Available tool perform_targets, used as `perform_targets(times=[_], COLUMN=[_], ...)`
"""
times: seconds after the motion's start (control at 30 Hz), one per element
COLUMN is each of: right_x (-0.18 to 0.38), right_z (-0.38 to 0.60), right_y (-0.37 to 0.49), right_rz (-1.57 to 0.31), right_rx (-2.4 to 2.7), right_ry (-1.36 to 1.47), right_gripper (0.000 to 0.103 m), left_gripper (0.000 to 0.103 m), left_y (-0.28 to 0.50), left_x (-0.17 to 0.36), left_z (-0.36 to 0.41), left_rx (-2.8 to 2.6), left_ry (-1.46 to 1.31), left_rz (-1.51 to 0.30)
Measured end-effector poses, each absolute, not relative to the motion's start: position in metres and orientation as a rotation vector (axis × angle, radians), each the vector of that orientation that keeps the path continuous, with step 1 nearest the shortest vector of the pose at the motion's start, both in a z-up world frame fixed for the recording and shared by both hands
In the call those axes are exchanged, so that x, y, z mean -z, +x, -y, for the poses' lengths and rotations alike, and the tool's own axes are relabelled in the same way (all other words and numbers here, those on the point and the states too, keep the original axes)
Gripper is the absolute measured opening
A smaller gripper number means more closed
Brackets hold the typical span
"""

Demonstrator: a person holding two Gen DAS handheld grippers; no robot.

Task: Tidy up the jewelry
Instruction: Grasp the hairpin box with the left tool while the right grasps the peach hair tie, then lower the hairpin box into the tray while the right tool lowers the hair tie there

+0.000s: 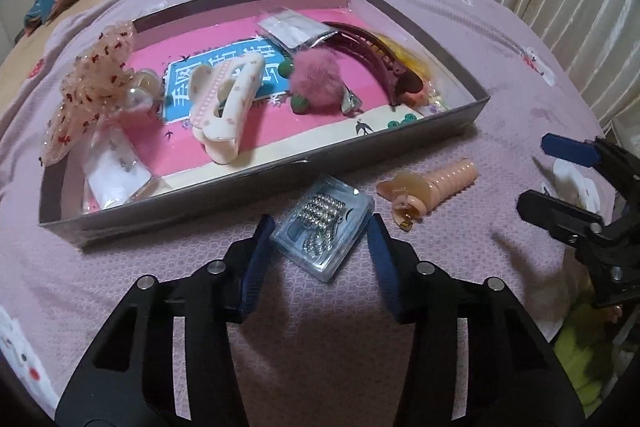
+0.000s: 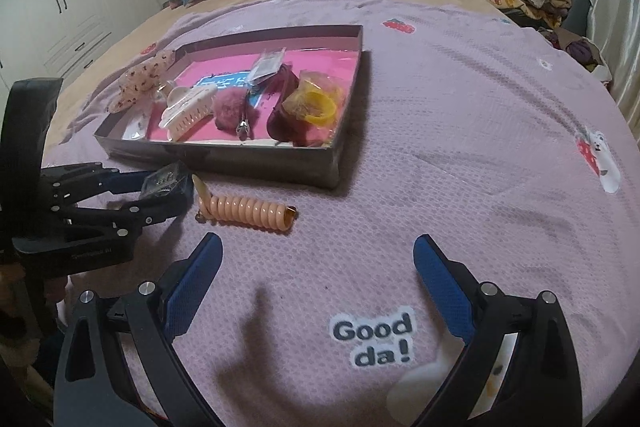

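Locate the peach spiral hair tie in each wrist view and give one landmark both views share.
Left wrist view: peach spiral hair tie lies right of centre on the bedspread, just outside the tray's near wall.
Right wrist view: it lies left of centre, before the tray.
Shared landmark: the tray.

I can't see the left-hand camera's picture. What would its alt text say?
The left gripper straddles a small clear packet of sparkly jewelry lying on a lilac bedspread, its blue pads either side. Behind sits a shallow box holding hair clips and a pink pompom; a peach coil hair tie lies beside it.
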State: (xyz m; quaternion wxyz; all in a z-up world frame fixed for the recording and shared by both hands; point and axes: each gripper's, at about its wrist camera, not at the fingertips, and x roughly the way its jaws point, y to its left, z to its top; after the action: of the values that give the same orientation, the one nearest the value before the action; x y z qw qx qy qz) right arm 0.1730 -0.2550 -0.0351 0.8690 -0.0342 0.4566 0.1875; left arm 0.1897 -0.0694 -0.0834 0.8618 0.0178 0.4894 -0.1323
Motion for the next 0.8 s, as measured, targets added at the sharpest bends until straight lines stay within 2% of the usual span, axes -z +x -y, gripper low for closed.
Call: perform_targets(times=[0.3,0.37,0.43,0.8], right_x=[0.057,0.064,0.065,0.026], right_z=[0.204,0.192,0.184,0.175], right_y=[0.195,0.199,0.200,0.171], right_rz=[-1.003,-1.015,-1.002,-0.929], right_rx=[-0.461,-0.459,-0.450,-0.587], right_ry=[-0.085,-0.084,-0.089,-0.088], right_gripper=[0.095,0.077,0.073,0.072], left_gripper=[0.030,0.030,0.030,0.030], left_y=[0.173,0.169,0.164,0.168], left_x=[0.076,0.069,0.061,0.017], left_z=[0.034,0.026,0.019,-0.013], left_rx=[0.236,0.225,0.212,0.157], left_ry=[-0.066,-0.073,-0.079,-0.122], left_rz=[-1.016,-1.001,-0.983,-0.869])
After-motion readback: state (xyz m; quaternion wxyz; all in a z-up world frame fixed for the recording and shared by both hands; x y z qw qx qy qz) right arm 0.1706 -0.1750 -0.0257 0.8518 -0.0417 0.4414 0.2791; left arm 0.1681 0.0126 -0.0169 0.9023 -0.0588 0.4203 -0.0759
